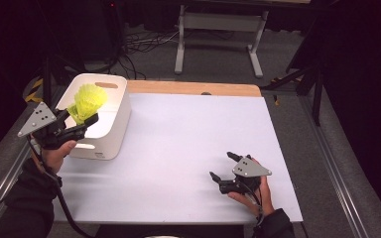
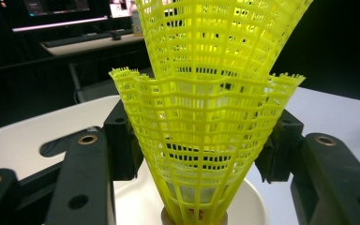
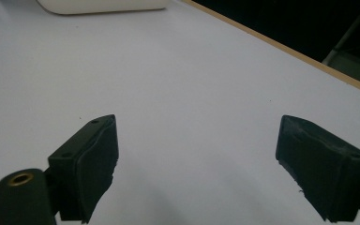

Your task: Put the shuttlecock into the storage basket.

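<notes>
Two nested yellow mesh shuttlecocks (image 1: 89, 99) are held above the open white bin (image 1: 121, 116) at the table's left. My left gripper (image 1: 79, 117) is shut on them. In the left gripper view the black pads (image 2: 122, 140) press the lower skirt (image 2: 201, 117) from both sides, and the cork base (image 2: 194, 218) points down over the bin's white floor (image 2: 23, 136). My right gripper (image 1: 221, 164) rests low over the white table near the front right, open with nothing between its jaws; in its own view it stands wide (image 3: 197, 159) over bare tabletop.
The white table sheet (image 1: 188, 134) ends at a wooden strip (image 1: 193, 88) along the far edge. The bin's near wall (image 3: 103, 5) shows at the top of the right gripper view. A metal stand (image 1: 218, 29) and cables lie on the floor beyond.
</notes>
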